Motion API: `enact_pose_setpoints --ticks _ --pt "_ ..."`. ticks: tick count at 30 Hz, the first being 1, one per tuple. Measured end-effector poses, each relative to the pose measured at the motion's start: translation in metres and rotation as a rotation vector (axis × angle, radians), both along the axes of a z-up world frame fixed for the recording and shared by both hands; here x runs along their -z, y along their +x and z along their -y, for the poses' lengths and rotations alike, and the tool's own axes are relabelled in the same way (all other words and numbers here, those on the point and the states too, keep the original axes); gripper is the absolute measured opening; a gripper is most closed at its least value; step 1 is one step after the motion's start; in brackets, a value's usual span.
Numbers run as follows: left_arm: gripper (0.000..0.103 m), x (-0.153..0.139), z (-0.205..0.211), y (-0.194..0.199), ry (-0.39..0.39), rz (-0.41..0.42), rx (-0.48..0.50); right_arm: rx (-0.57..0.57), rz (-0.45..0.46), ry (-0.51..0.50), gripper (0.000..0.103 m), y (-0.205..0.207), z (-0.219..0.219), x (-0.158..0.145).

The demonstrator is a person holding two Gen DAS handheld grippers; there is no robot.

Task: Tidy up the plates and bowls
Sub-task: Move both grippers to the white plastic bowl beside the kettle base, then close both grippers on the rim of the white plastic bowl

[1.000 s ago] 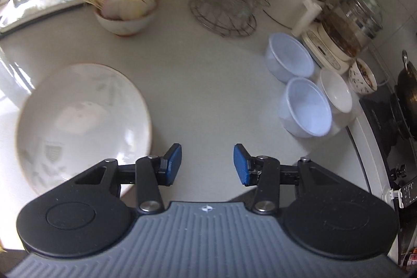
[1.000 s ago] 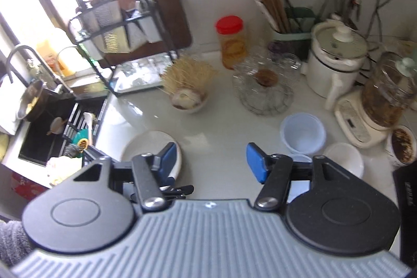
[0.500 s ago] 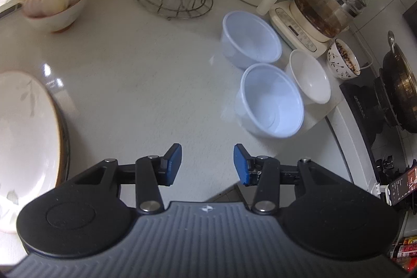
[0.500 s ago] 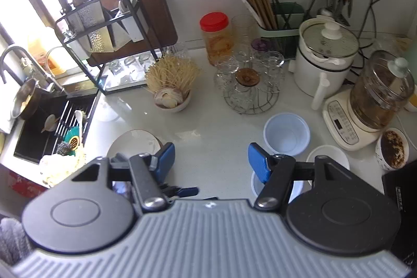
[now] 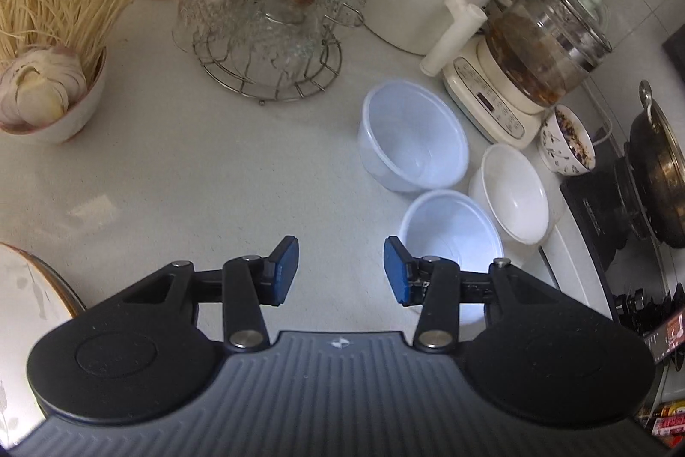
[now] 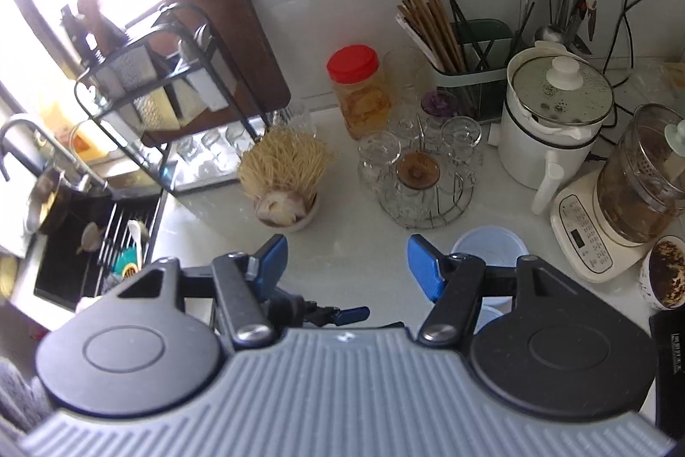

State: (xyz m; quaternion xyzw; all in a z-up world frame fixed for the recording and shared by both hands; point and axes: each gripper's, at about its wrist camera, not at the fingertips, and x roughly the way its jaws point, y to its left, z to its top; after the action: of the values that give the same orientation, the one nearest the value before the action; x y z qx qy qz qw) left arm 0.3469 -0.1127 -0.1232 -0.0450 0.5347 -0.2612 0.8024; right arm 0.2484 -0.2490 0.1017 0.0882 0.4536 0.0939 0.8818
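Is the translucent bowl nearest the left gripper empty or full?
Empty. The nearest bowl sits upright on the counter, its bare inside showing down to the bottom.

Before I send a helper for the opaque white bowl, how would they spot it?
Find the glass kettle on its cream base by the stove. In front sit three empty bowls; the opaque white bowl is nearest the stove, unlike the two translucent plastic bowls.

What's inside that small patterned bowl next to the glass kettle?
The small patterned bowl holds a dark, speckled mix, brownish with purple bits, filling it nearly to the rim. What it is exactly, and anything beneath its surface, cannot be made out.
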Motion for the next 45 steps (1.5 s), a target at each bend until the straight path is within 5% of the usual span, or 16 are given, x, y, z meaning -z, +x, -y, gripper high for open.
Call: enact_pose_setpoints --ticks 8,24,33,45 --pt "0.05 0.008 -0.011 0.019 0.006 -0.014 -0.019 0.137 -0.029 -0.07 0.064 0.014 0.017 0.041" --pt "0.05 0.033 0.01 0.031 -0.051 -0.099 0.041 0.453 -0.177 0.003 0.063 -0.027 0.073 0.169" --pt "0.048 0.041 0.035 0.03 -0.101 -0.148 0.115 0.583 -0.242 0.07 0.045 -0.053 0.095 0.22" --pt "0.022 0.056 0.053 0.026 -0.09 -0.185 0.18 0.626 -0.289 0.088 0.026 -0.058 0.101 0.254"
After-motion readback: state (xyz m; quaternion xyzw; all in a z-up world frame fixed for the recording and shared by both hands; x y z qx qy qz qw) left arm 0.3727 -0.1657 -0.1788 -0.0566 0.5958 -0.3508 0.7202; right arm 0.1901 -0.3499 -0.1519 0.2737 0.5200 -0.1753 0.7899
